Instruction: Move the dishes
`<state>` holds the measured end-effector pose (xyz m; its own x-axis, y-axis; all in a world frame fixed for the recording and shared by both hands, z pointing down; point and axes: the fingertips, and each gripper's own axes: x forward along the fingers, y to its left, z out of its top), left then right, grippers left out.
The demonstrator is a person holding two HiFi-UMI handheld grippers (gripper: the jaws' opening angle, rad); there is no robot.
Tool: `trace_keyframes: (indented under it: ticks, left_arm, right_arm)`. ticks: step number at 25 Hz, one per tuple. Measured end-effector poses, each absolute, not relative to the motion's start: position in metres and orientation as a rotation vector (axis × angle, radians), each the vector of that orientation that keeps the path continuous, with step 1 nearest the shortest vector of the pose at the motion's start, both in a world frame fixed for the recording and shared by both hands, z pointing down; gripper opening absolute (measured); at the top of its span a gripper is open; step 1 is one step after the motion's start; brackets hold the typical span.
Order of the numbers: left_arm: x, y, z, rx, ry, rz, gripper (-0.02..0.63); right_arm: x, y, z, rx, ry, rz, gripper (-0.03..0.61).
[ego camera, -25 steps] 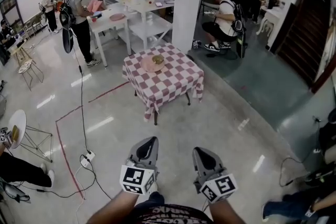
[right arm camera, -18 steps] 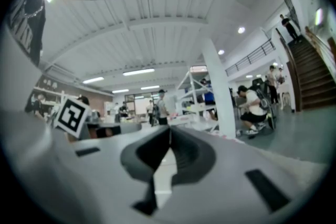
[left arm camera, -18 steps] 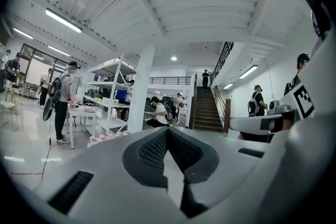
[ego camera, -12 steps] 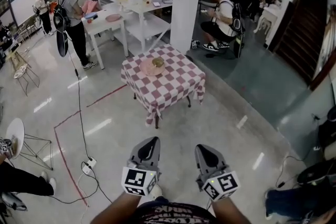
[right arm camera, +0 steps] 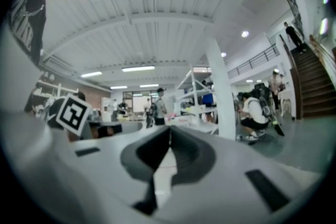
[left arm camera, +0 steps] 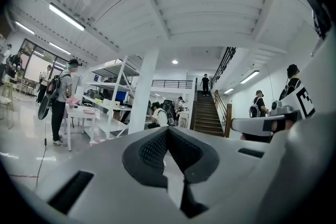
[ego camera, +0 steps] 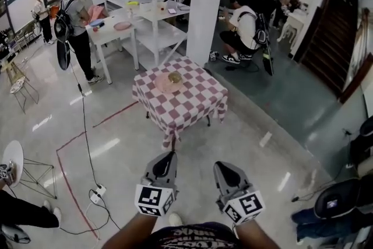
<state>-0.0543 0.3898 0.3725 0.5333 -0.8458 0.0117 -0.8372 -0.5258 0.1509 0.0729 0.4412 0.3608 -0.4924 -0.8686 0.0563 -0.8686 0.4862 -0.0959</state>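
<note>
I see a small table (ego camera: 195, 103) under a red-and-white checked cloth (ego camera: 189, 93). It stands on the glossy grey floor (ego camera: 250, 143), straight ahead of the fingertips of my left gripper (ego camera: 165, 159) and right gripper (ego camera: 221, 169), and well apart from them. On the cloth, beyond the left fingertips, lies a pink plate (ego camera: 162, 86). A brownish dish (ego camera: 174, 77) overlaps the plate's far right edge. I cannot tell whether it rests on the plate or just beside it.

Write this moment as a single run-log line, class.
left gripper: shut, empty | right gripper: shut, empty | pink plate: on checkered table, far ahead, untouched
</note>
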Motion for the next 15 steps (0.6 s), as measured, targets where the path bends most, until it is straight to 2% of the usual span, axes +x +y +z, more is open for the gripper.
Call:
trace_keyframes:
  ticks: [8, 15]
  left_arm:
    - [-0.05, 0.383, 0.384, 2.609, -1.408, -0.096, 0.025]
    - [-0.084, 0.368, 0.383, 2.558, -1.531, -0.092, 0.025]
  right_arm:
    - [0.082, 0.435, 0.366, 1.645, -2.649, 0.186, 0.034]
    - [0.068, 0.415, 0.371, 1.606, -2.674, 0.194, 0.034]
